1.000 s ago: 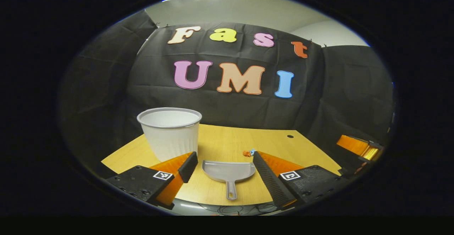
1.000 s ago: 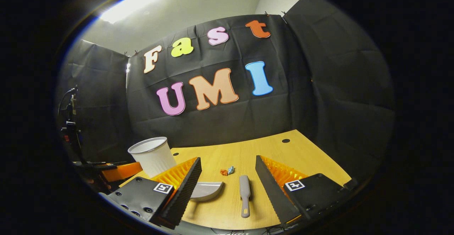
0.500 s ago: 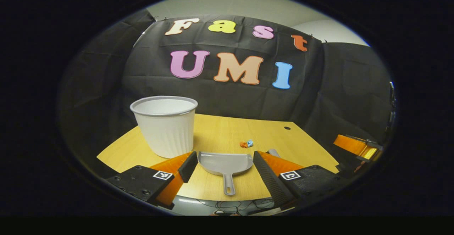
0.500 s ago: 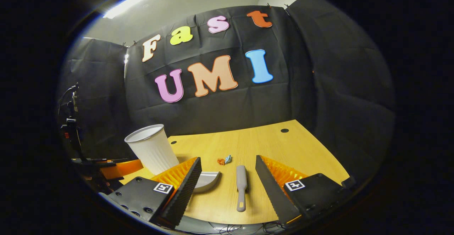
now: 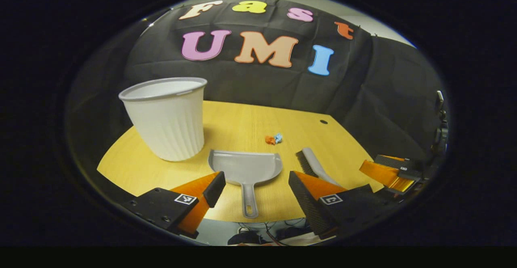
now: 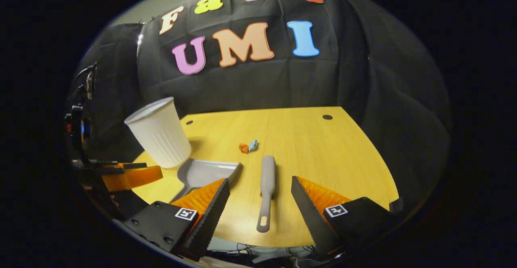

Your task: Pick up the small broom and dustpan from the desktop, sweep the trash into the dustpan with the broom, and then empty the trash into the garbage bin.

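Observation:
A grey dustpan [image 5: 245,167] lies flat on the wooden desk [image 5: 242,118], its handle toward the near edge. My left gripper [image 5: 255,181] hangs open above that handle, touching nothing. To the right lies the grey small broom [image 5: 314,163]. In the right gripper view the broom [image 6: 266,186] points its handle at me, and my right gripper [image 6: 260,187] stands open above it. The dustpan [image 6: 204,171] lies left of the broom. Small orange and blue scraps of trash [image 5: 273,139] [image 6: 248,147] sit behind both tools. The white ribbed garbage bin [image 5: 165,118] [image 6: 158,132] stands at the back left.
The desk's near edge [image 6: 258,243] runs just below both handles, with cables under it. Two small round holes [image 6: 327,117] mark the far side of the desk. The other gripper [image 5: 389,171] shows at the right of the left gripper view.
Both grippers have risen and tilted down toward the desk, so dustpan, broom and bin sit higher and fuller in view. Both stay open; nothing on the desk moved.

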Demonstrator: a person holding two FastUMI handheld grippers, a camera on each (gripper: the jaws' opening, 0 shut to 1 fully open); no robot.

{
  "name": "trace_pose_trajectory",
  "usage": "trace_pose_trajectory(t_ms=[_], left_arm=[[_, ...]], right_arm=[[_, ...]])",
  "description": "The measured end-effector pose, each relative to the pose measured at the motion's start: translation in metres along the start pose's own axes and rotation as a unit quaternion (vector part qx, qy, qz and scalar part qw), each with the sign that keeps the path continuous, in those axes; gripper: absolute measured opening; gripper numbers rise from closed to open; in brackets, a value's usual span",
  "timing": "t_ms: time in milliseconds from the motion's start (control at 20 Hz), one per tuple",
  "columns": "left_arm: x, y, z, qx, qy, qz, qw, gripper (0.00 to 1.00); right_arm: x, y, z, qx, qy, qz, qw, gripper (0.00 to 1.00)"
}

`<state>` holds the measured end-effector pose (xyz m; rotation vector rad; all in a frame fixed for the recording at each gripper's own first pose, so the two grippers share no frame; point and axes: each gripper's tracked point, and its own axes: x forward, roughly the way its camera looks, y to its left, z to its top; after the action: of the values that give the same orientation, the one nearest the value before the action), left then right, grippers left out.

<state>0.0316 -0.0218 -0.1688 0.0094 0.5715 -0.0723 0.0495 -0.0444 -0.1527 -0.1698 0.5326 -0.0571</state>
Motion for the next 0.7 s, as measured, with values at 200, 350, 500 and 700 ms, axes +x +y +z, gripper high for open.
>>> trace_pose_trajectory(t_ms=[200, 350, 500, 700], left_arm=[[0.031, 0.006, -0.04, 0.007, 0.096, 0.004, 0.995, 0.95], [0.047, 0.006, -0.058, 0.019, 0.135, 0.001, 0.991, 0.97], [0.064, 0.005, -0.072, 0.046, 0.165, 0.005, 0.985, 0.96], [0.073, 0.025, -0.076, 0.069, 0.205, 0.046, 0.975, 0.95]], right_arm=[[0.041, -0.004, -0.033, -0.013, 0.091, 0.007, 0.996, 0.99], [0.059, 0.001, -0.057, 0.01, 0.16, 0.029, 0.987, 0.99], [0.079, -0.002, -0.069, 0.023, 0.212, 0.027, 0.977, 0.95], [0.09, -0.009, -0.078, -0.007, 0.254, 0.015, 0.967, 0.99]])
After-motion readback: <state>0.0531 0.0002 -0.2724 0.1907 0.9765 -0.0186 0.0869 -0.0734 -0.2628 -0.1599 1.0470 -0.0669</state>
